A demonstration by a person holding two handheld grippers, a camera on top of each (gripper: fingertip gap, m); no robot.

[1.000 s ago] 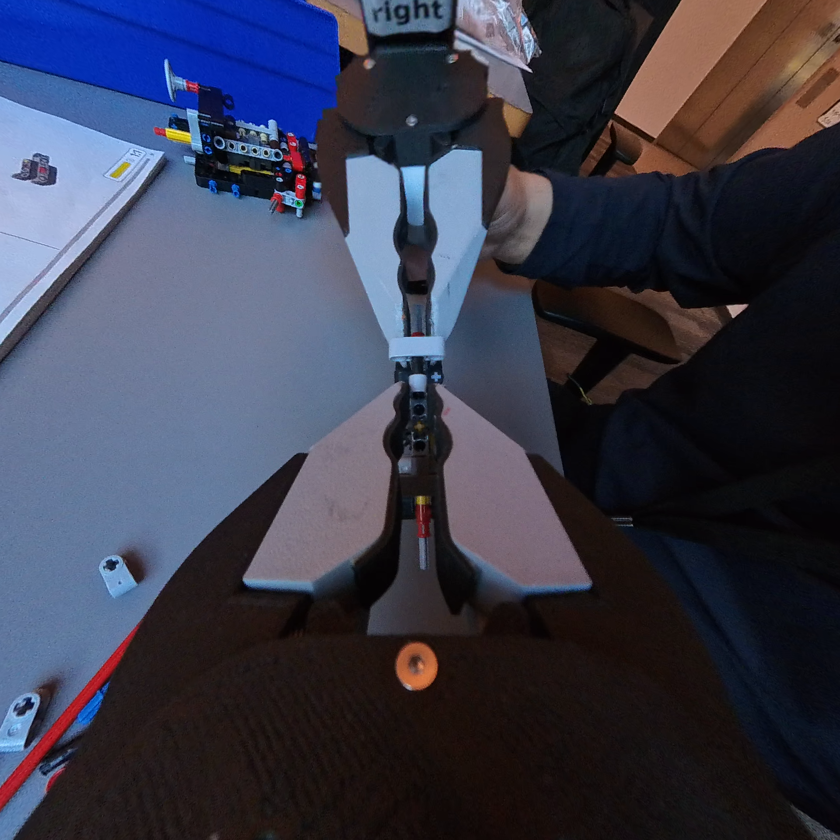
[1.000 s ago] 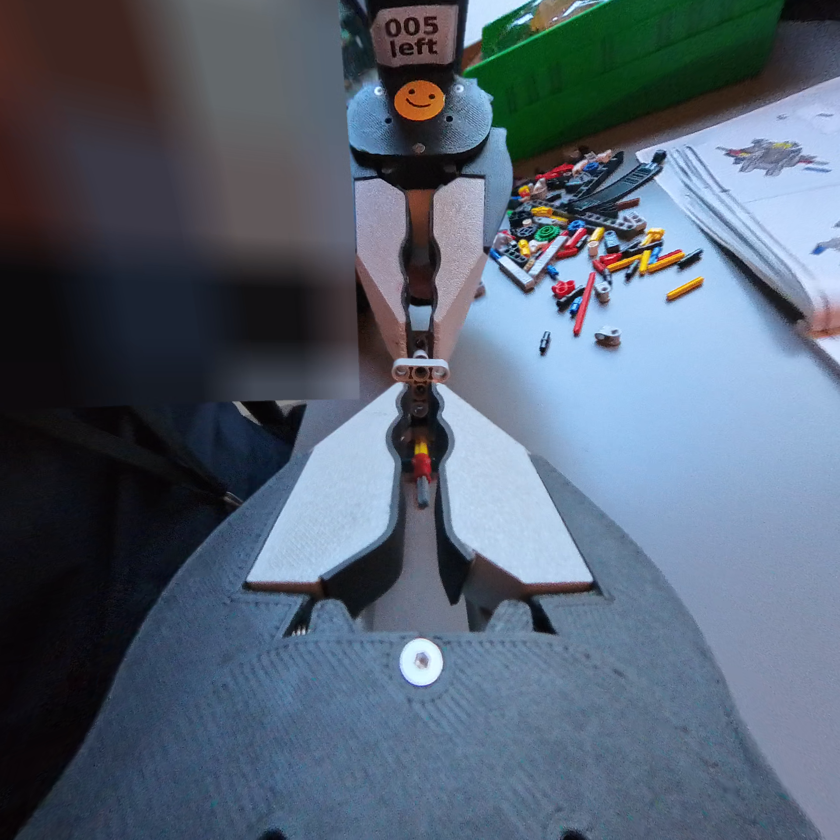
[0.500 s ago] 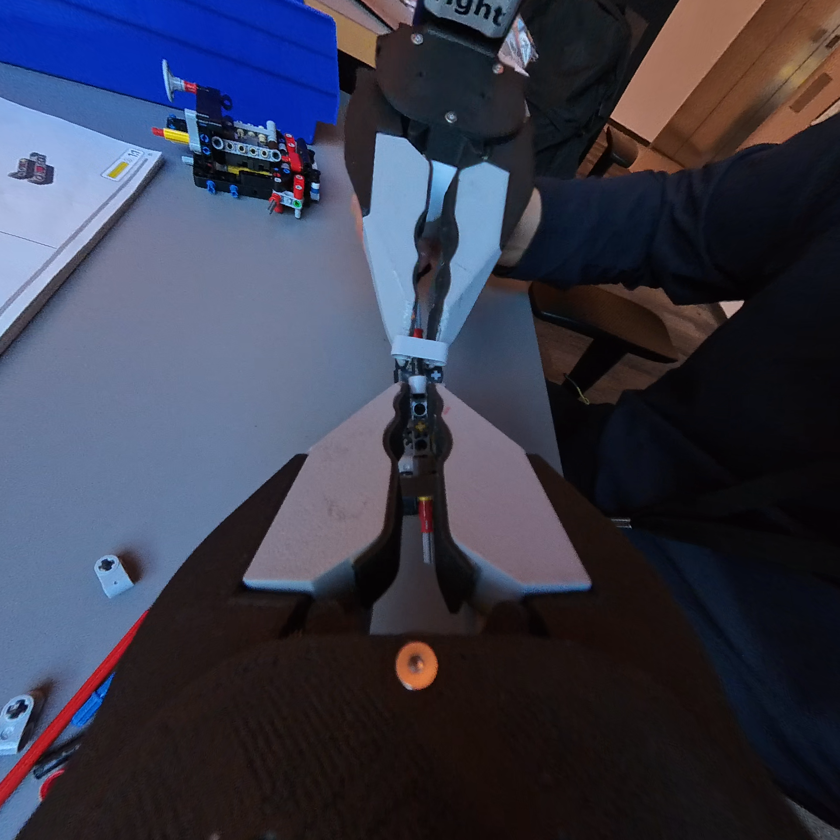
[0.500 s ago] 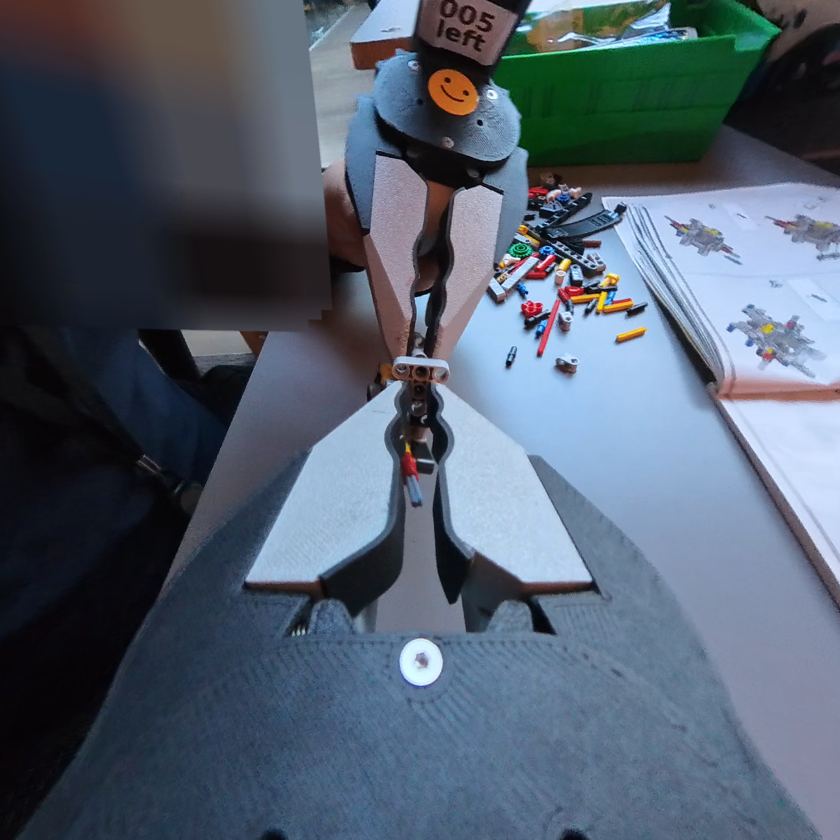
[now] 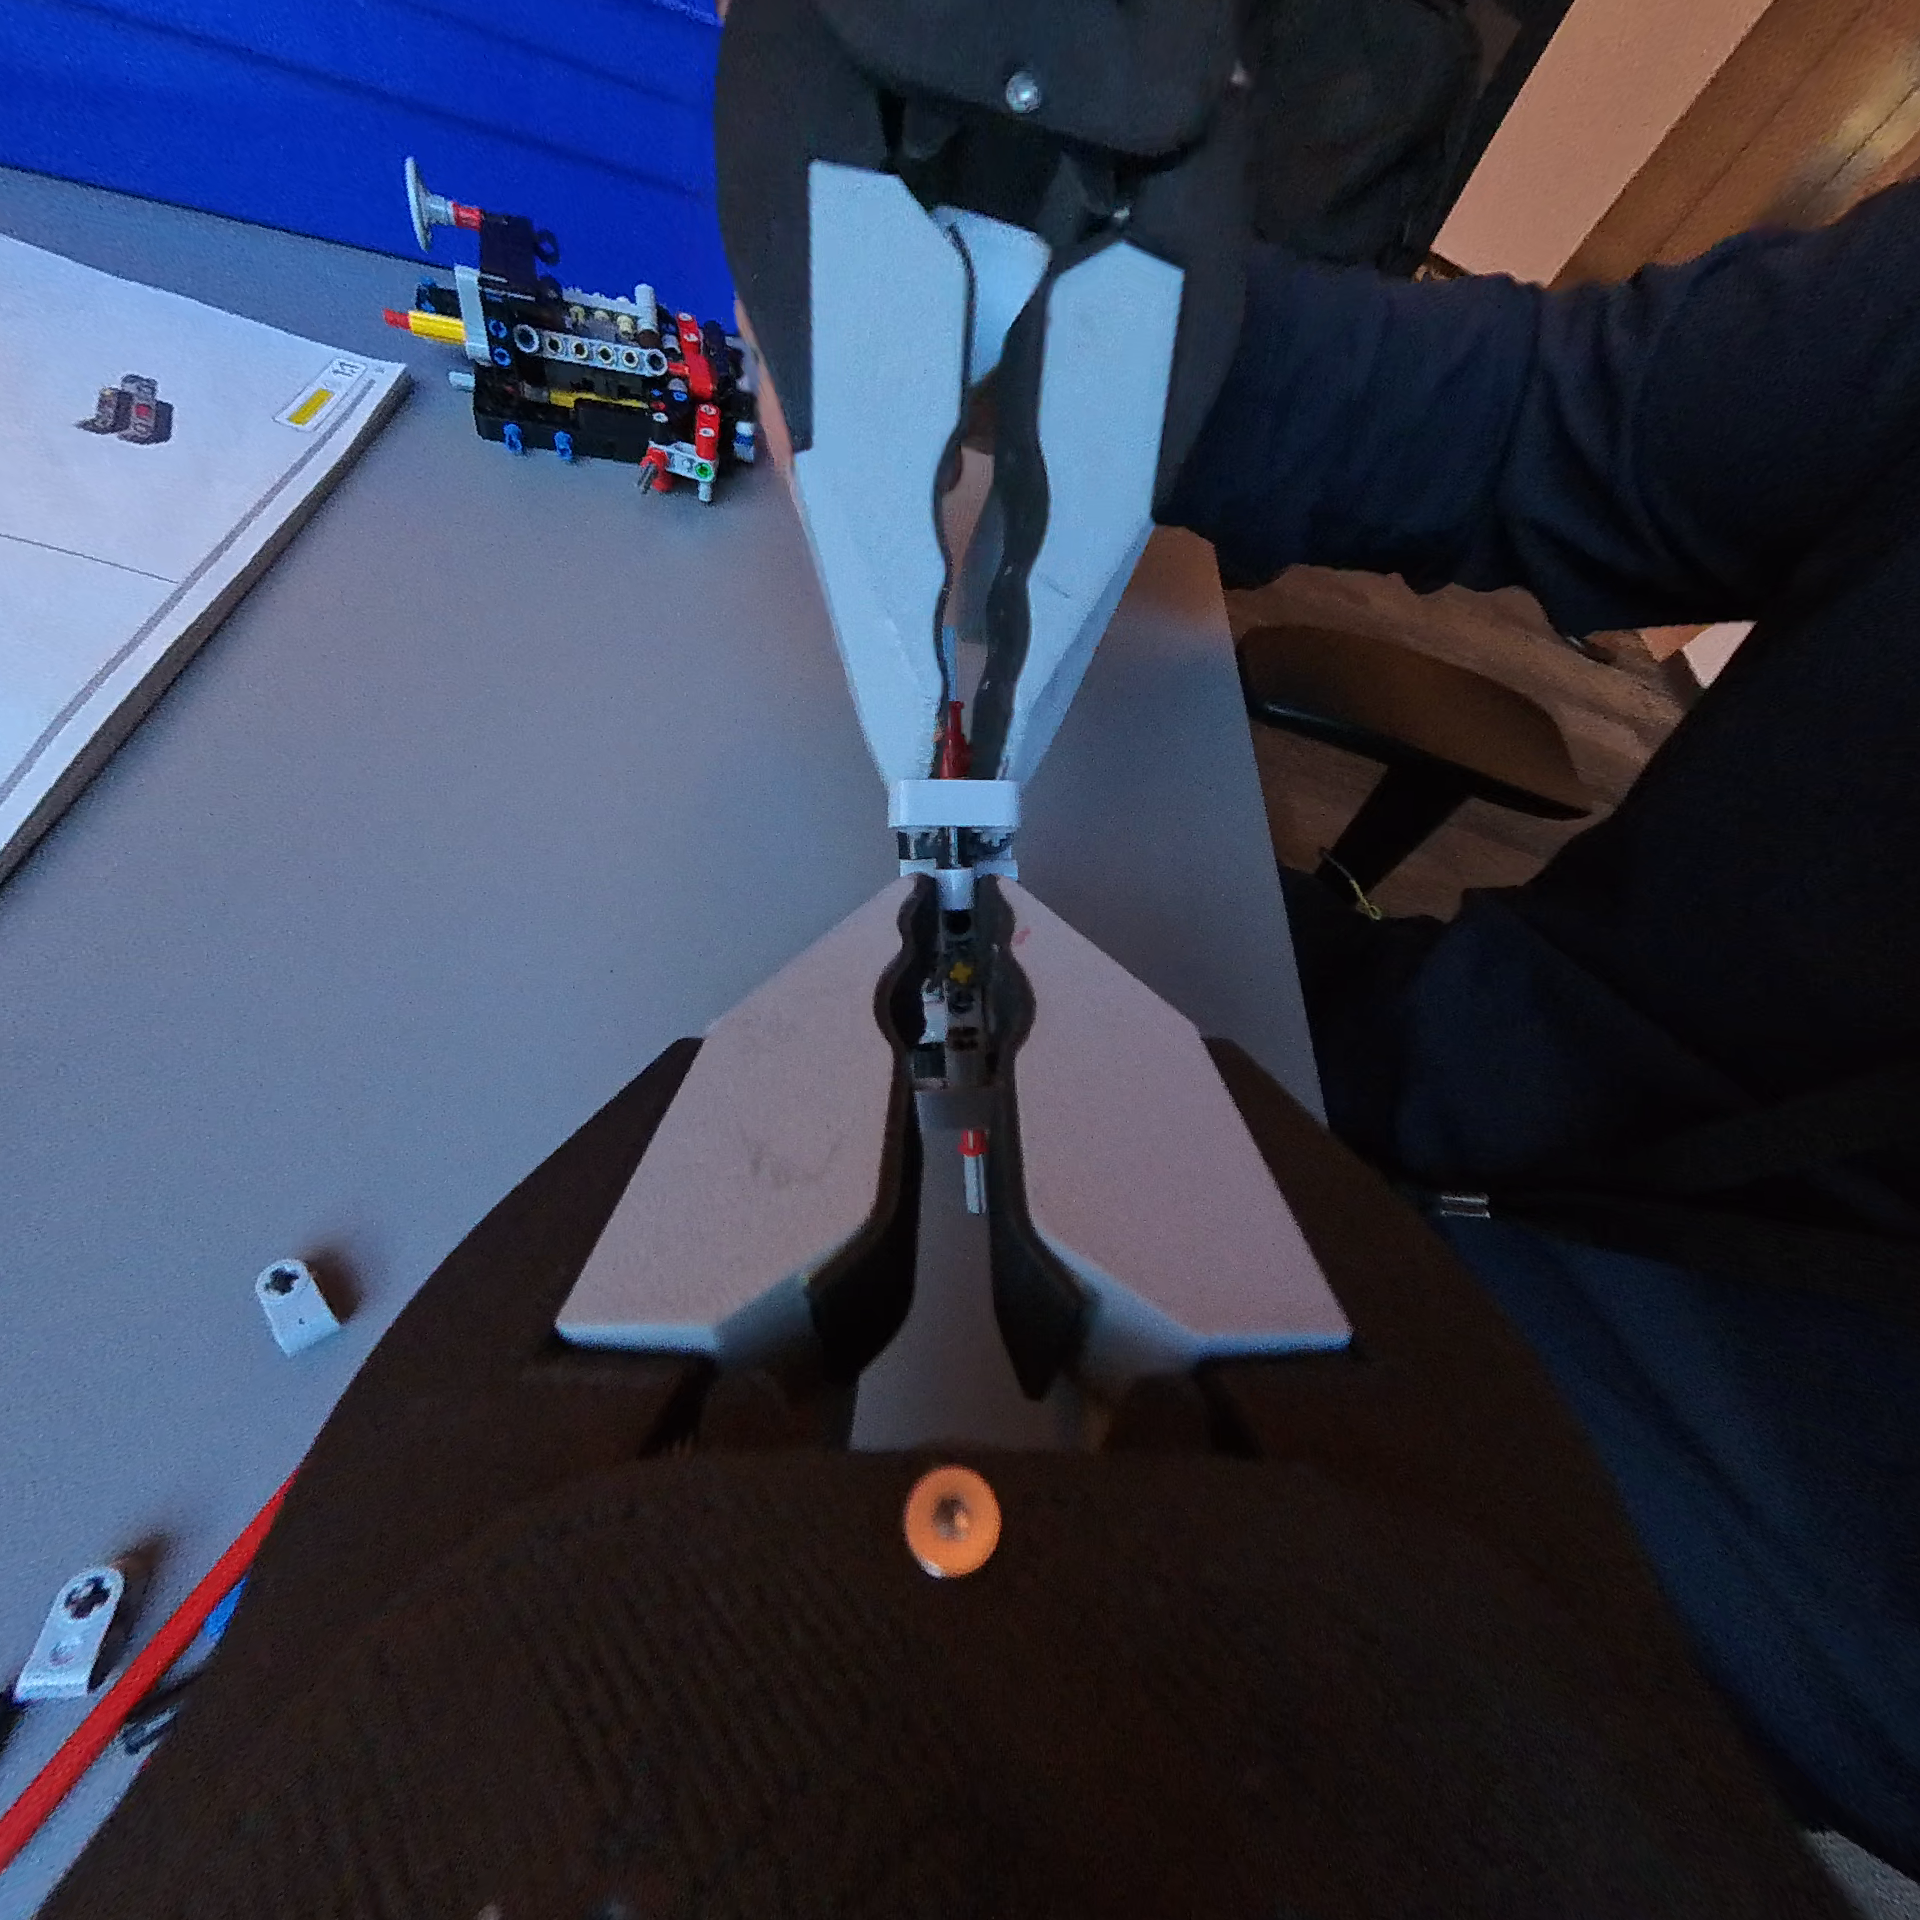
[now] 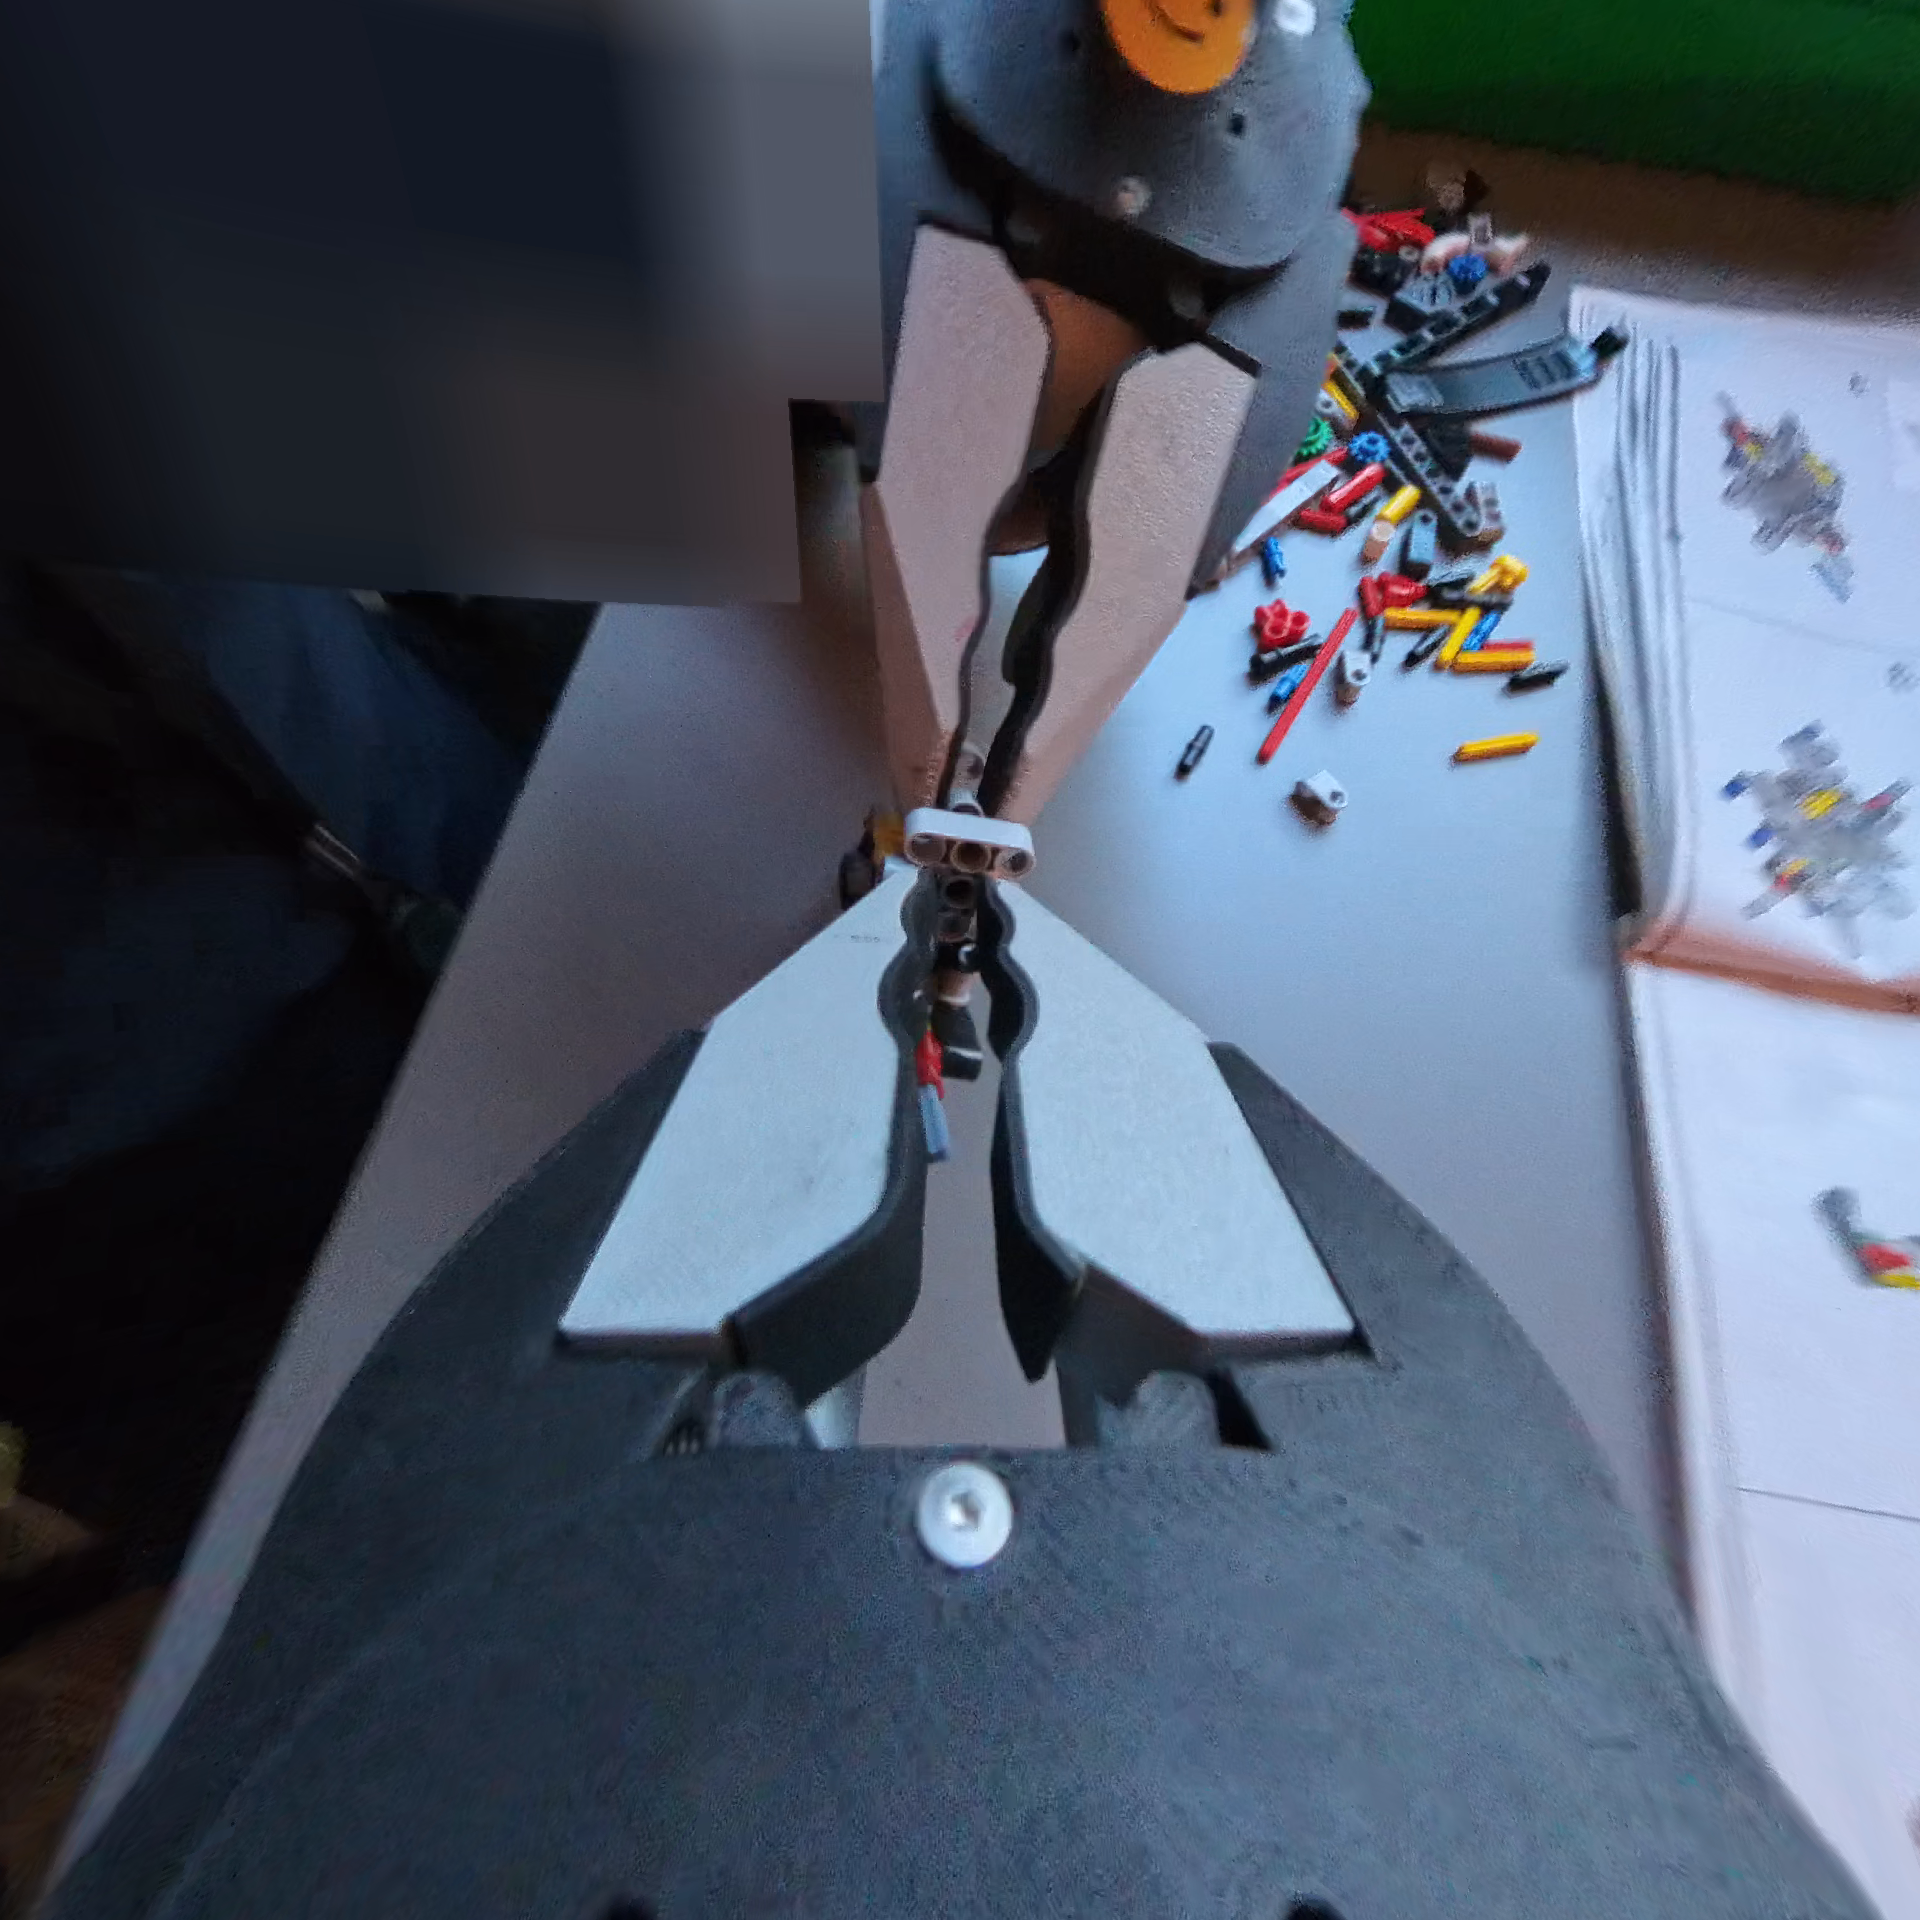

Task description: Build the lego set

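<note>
My left gripper (image 5: 956,896) is shut on a small dark brick assembly (image 5: 962,977) with a yellow axle end, and a red-and-grey pin sticks out behind it. My right gripper (image 6: 962,885) is shut on a dark beam assembly (image 6: 954,935) that carries a white three-hole beam (image 6: 968,844) at its tip and a red pin at the back. The two grippers meet tip to tip above the grey table (image 5: 468,831), and the two assemblies touch. The right gripper (image 5: 954,779) also shows in the left wrist view with the white beam (image 5: 954,802). The left gripper (image 6: 966,792) shows in the right wrist view.
A part-built brick model (image 5: 592,374) stands by a blue bin (image 5: 312,104) and a booklet (image 5: 135,499). Small white connectors (image 5: 296,1304) and a red axle (image 5: 135,1683) lie near. A pile of loose pieces (image 6: 1403,540), a green bin (image 6: 1662,83) and open booklets (image 6: 1787,623) are to the right. A person's sleeve (image 5: 1558,416) is close. The tips of both grippers are at nearly the same place. The part-built brick model (image 5: 592,374) is about equally far from each gripper, around 25 cm.
Both grippers stay shut on their assemblies and stay tip to tip. The right gripper has tilted and come closer in the left wrist view, and the right wrist view has swung and blurred.
</note>
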